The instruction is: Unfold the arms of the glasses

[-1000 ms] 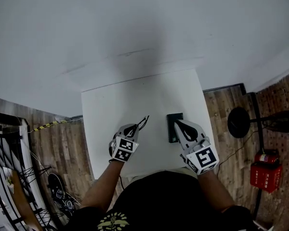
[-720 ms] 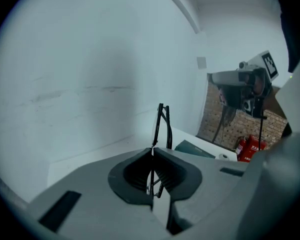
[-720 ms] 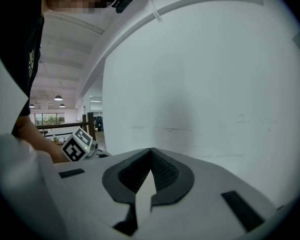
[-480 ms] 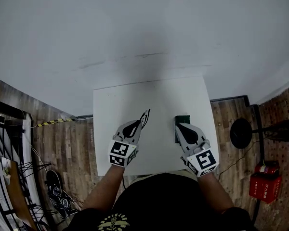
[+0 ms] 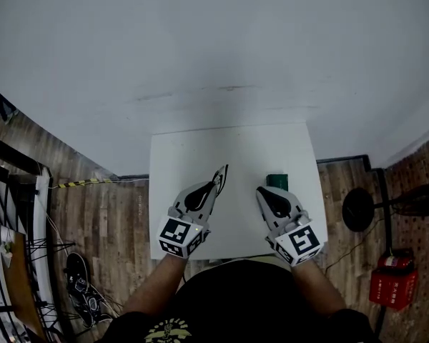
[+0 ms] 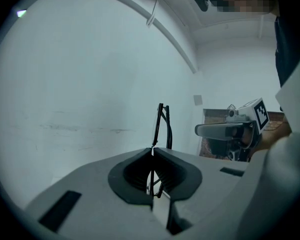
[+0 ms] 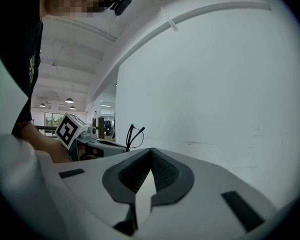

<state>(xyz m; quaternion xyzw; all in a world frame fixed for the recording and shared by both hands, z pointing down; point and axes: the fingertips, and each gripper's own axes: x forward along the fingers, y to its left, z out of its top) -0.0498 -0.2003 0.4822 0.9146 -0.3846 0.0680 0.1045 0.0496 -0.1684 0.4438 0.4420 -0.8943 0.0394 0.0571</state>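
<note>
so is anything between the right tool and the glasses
Nothing visible: only open air separates the shut, empty right tool from the glasses gripped in the left tool.

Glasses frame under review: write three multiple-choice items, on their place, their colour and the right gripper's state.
1. Where are the glasses?
A. lying loose
B. in the left gripper
C. out of view
2. Their frame colour?
A. red
B. white
C. black
3. The right gripper has its jaws:
A. shut, empty
B. wide open
C. closed on the glasses
1 B: its jaws pinch them. 2 C: thin black rims in both gripper views. 3 A: pads meet, nothing between.
</note>
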